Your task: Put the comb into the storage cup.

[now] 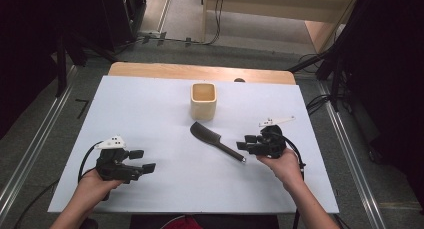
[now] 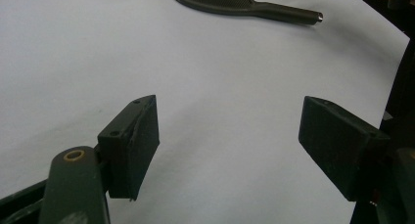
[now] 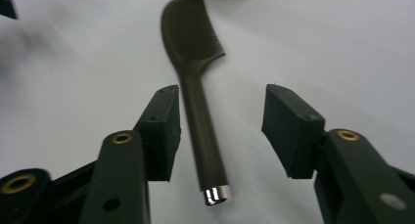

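A dark comb lies flat on the white worktop, its handle between the right gripper's parted jaws, untouched. Closing off-centre could skid it away.

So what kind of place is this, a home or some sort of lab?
Probably a lab or recording workspace: a white-covered table on a bare grey floor with loose cables, and dark equipment stands around it.

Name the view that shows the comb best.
The right gripper view: the comb lies close and lengthwise, teeth, handle and metal cap all plain. The high view shows it small, lying near the cup. The left gripper view catches it far off at the top edge.
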Action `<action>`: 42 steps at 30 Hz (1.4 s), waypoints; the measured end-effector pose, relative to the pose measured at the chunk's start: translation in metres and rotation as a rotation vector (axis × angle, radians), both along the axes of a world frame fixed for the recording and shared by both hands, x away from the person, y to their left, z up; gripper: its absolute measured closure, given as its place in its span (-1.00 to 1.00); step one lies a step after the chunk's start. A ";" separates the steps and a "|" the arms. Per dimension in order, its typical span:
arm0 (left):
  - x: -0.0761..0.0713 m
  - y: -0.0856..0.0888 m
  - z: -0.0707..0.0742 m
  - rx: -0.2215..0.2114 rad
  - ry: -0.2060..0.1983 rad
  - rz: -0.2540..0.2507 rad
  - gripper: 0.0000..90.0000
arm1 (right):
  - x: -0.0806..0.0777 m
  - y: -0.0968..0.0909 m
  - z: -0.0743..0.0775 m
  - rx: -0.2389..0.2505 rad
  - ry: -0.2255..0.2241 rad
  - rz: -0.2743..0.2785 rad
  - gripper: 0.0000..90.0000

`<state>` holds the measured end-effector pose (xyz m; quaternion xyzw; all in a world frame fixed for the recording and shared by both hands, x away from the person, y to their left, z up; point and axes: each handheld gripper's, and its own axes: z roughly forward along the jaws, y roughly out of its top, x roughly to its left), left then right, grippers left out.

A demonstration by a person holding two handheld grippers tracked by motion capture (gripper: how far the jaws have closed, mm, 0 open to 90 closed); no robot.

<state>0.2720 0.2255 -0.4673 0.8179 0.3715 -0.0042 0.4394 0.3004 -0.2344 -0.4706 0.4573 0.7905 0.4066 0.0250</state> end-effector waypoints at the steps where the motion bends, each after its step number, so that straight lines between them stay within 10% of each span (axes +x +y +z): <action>1: 0.000 0.000 0.000 0.002 -0.001 -0.001 -0.46 | -0.006 0.000 0.002 0.010 -0.030 0.005 -0.12; 24: -0.001 0.000 0.001 -0.002 -0.008 -0.011 -0.46 | -0.058 -0.021 -0.002 0.020 -0.081 0.070 -0.39; 42: 0.000 -0.002 0.001 -0.009 -0.018 -0.011 -0.42 | -0.064 -0.033 -0.010 0.013 -0.047 0.035 -0.39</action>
